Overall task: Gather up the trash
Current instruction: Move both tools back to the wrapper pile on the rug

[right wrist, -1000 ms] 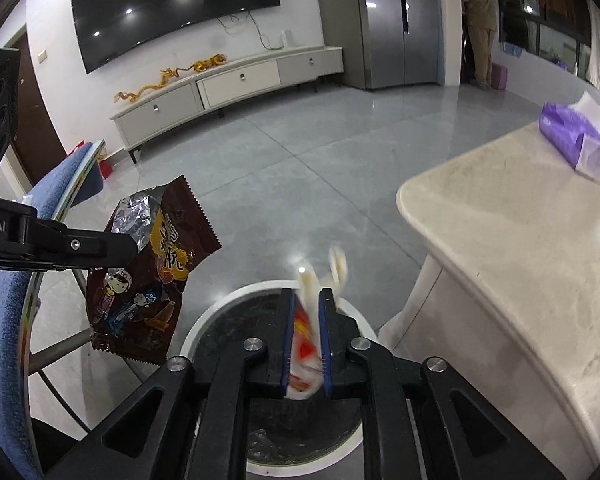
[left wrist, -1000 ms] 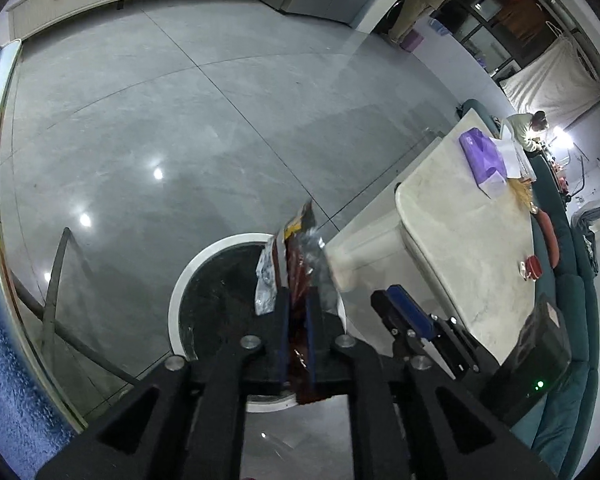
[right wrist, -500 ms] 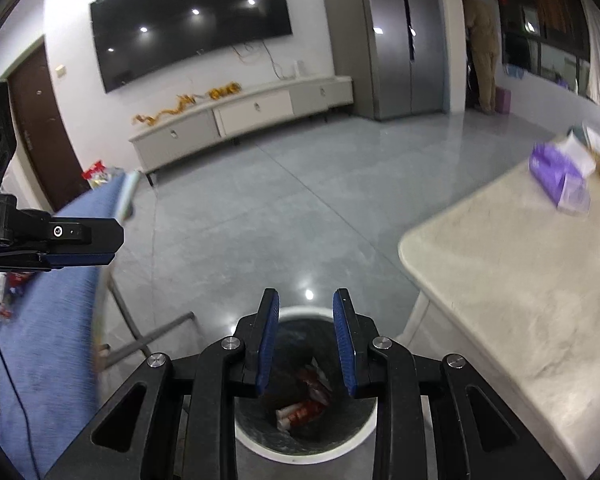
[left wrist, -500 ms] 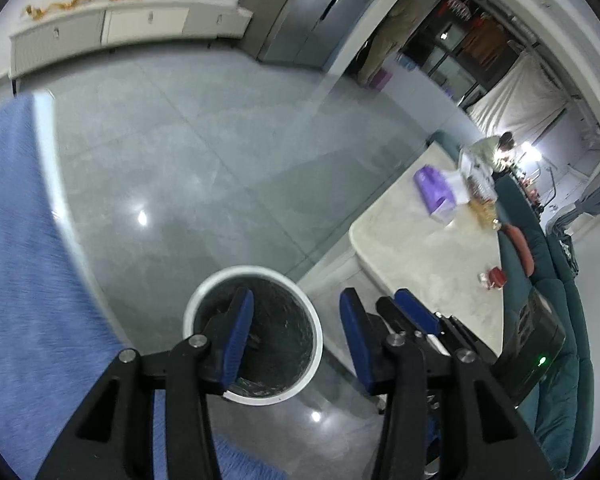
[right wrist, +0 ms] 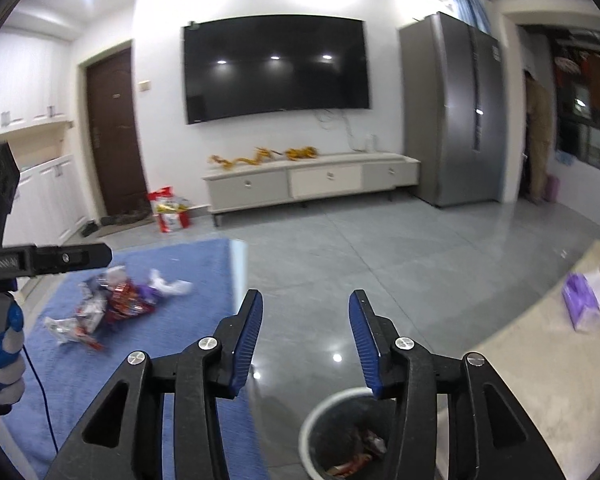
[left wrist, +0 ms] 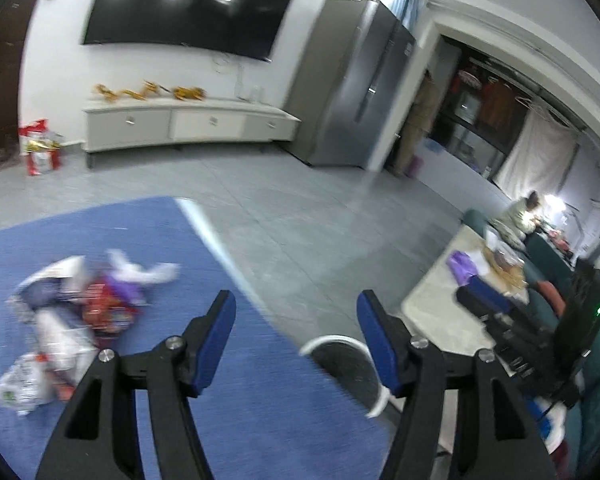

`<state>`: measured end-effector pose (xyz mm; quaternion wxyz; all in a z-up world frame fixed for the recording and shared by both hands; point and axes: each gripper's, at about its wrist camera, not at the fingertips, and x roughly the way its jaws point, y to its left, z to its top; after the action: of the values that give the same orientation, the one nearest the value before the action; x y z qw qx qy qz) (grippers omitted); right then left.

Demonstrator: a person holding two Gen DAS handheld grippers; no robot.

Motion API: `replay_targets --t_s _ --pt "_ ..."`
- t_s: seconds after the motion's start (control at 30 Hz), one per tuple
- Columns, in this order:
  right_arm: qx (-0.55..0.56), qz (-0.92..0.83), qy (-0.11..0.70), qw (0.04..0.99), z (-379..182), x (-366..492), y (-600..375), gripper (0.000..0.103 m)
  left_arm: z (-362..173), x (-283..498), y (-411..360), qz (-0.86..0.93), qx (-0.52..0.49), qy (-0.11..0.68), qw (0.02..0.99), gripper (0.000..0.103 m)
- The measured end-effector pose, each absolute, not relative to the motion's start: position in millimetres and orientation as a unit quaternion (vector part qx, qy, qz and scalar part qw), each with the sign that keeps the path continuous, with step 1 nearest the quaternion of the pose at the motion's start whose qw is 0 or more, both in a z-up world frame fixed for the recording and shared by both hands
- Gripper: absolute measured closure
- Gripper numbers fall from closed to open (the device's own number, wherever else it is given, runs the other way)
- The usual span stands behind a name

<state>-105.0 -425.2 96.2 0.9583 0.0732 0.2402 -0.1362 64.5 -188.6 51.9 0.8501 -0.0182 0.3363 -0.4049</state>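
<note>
Lying on your blue mat (right wrist: 148, 360) at left, the trash pile (right wrist: 112, 308) waits well apart from both claws. Your left gripper (left wrist: 296, 336) gapes empty, jaws still spreading; your right gripper (right wrist: 302, 340) likewise opens on nothing. Below it sits the white-rimmed bin (right wrist: 312, 424), wrappers inside, beside the pale table (right wrist: 540, 368).

**Trash status**

Loose wrappers (right wrist: 112, 308), red, silver and white, lie heaped on the blue mat (right wrist: 172, 360). The white-rimmed bin (right wrist: 342, 440) stands on the grey floor just beside the mat, holding red wrappers.
</note>
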Motion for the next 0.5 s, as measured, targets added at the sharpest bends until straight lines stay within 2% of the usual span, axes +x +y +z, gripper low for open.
replay_targets --t_s 0.23,0.5 --pt "0.08 -0.055 0.258 0.961 107.0 -61.9 -373.9 0.052 30.3 92.2 -77.9 -0.322 -0.038 0.334 0.885 0.042" --pt "0.11 0.041 0.309 0.944 81.9 -4.1 -313.2 0.045 -13.7 135.2 31.4 -0.221 -0.09 0.362 0.901 0.041"
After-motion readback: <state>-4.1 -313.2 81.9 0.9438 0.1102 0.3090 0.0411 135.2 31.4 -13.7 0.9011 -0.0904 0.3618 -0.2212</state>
